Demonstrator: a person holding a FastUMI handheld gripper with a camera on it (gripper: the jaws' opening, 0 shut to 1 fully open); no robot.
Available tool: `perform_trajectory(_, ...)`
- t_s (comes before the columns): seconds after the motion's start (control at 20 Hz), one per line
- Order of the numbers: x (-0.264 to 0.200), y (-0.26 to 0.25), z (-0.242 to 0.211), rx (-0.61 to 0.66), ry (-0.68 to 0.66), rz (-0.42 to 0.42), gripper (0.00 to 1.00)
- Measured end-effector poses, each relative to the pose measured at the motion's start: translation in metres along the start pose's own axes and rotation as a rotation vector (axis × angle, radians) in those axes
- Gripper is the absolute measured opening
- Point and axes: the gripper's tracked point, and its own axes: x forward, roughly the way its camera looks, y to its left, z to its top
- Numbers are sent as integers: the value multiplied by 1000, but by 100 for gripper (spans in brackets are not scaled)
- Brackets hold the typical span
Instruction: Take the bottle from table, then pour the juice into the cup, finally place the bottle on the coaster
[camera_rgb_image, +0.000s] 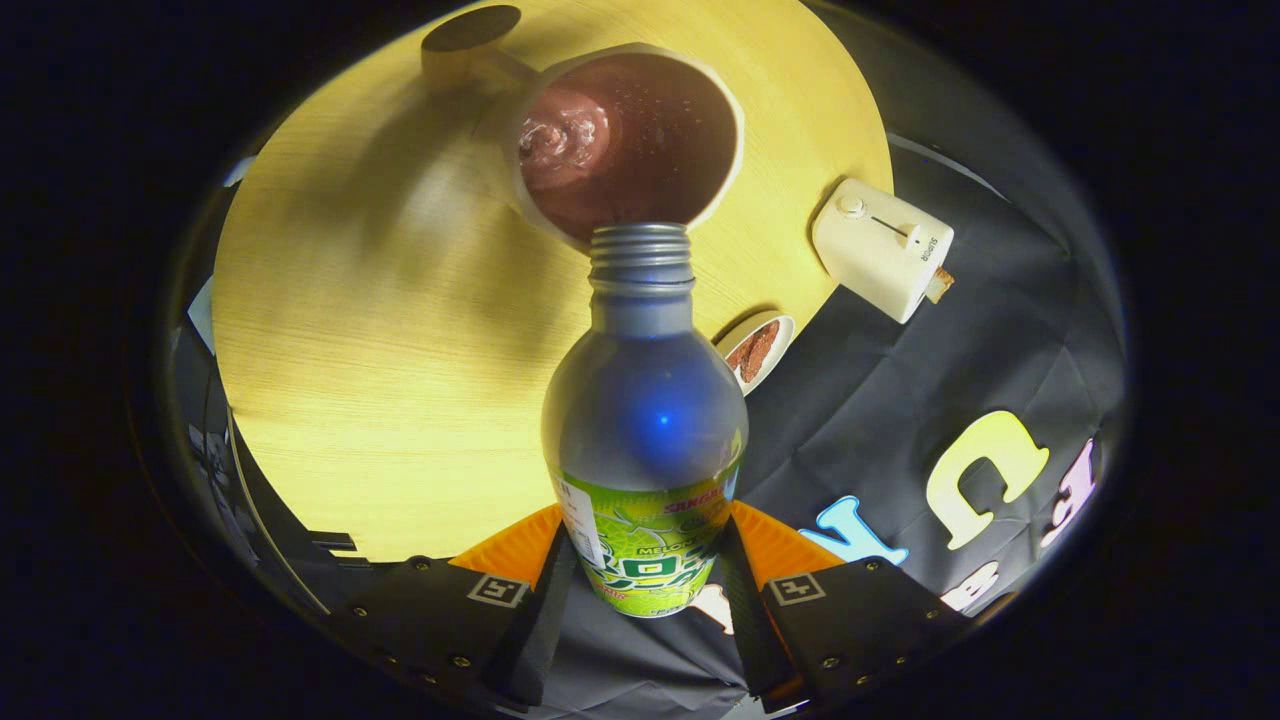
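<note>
My gripper (648, 560) is shut on the bottle (645, 410), a silvery bottle with a green label, both fingers pressing its labelled lower part. The bottle is tipped forward with its open threaded neck just over the near rim of the white cup (728, 120). Inside the cup is dark reddish-brown juice (630, 140), swirling and frothy on one side. A round dark coaster (470, 28) lies on the yellow wooden table (380, 330) beyond the cup, off to the left of it.
A cream toaster (880, 248) with a slice poking out stands at the table's right edge. A small white plate (757, 350) with brown food sits near the bottle's right shoulder. The booth's black cloth hangs right of the table.
</note>
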Motion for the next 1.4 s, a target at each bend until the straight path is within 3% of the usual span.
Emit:
perform_trajectory(0.7, -9, -1, -2, 7, 24, 5, 72)
perform_trajectory(1.4, -8, 25, 10, 251, -121, 39, 72)
